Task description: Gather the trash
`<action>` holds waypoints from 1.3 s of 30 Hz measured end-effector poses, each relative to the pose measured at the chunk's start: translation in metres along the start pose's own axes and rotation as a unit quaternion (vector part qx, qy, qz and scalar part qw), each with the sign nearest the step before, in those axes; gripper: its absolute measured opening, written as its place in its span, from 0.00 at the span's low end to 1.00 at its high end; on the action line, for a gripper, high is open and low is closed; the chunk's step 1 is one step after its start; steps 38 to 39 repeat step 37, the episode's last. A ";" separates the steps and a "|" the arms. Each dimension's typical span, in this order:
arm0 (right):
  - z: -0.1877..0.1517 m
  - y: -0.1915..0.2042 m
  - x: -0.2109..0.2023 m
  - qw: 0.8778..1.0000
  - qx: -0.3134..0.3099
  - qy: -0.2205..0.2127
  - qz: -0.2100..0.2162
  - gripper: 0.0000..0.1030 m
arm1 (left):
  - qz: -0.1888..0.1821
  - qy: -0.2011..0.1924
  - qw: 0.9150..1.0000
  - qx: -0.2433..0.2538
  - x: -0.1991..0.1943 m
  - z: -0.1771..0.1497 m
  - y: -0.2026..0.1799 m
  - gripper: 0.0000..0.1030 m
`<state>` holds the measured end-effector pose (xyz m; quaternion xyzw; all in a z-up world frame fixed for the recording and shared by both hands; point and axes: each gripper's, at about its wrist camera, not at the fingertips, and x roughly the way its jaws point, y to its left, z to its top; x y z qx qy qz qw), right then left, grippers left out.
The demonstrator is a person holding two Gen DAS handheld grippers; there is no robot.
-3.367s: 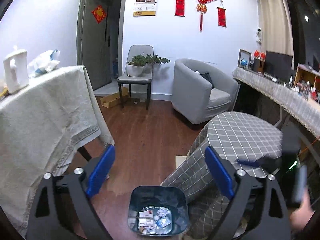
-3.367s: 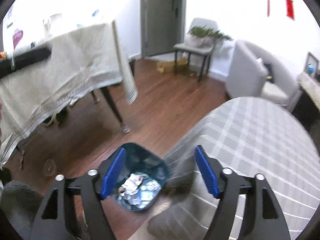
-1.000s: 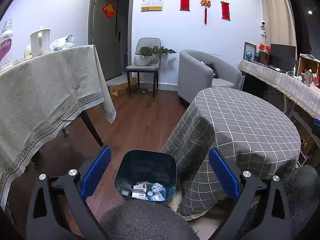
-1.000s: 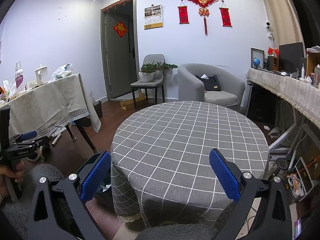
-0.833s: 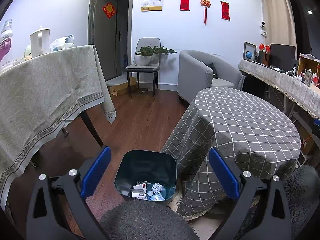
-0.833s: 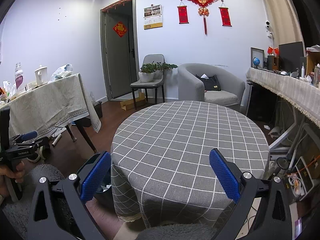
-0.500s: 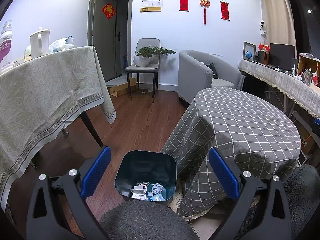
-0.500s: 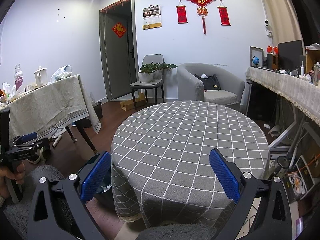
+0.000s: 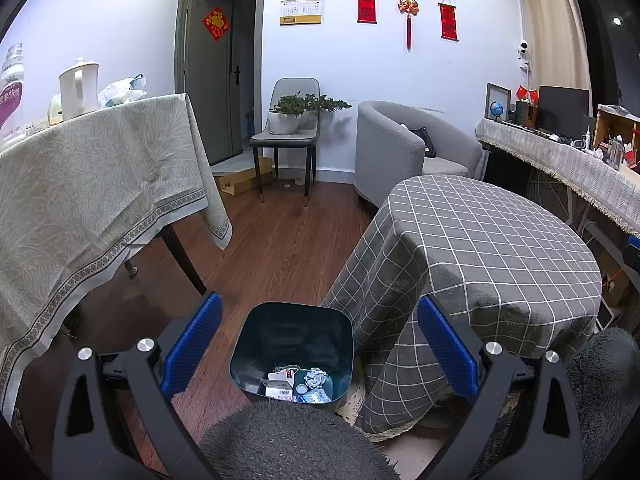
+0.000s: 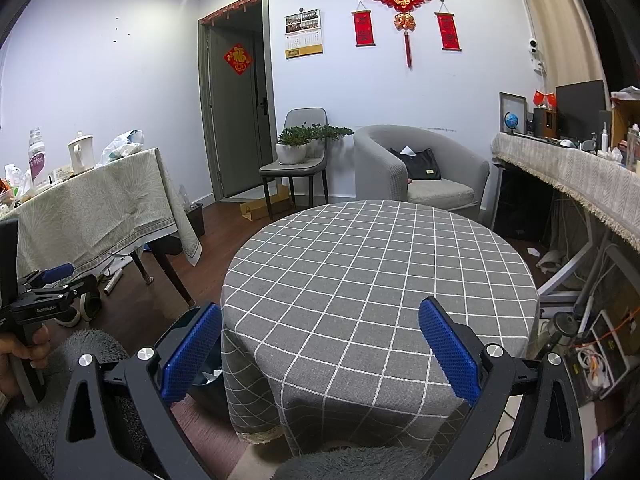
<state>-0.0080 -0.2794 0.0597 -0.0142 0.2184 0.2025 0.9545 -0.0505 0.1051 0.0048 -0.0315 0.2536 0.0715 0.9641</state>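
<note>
left gripper [image 9: 318,342]: jaws wide apart, empty, above bin [image 9: 292,346] holding trash [image 9: 298,386] | right gripper [image 10: 320,350]: jaws wide apart, empty, facing checked bench [image 10: 376,276]

i see a round checked table [image 10: 380,272], a grey armchair [image 10: 420,168] behind it with a black bag [image 10: 418,168], a chair [image 9: 286,128] bearing plants [image 9: 296,106], a kettle [image 9: 78,88].
</note>
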 end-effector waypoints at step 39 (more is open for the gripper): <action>0.001 0.001 0.000 1.000 0.000 0.000 0.000 0.97 | -0.001 0.004 1.000 -0.002 0.002 0.003 0.003 0.97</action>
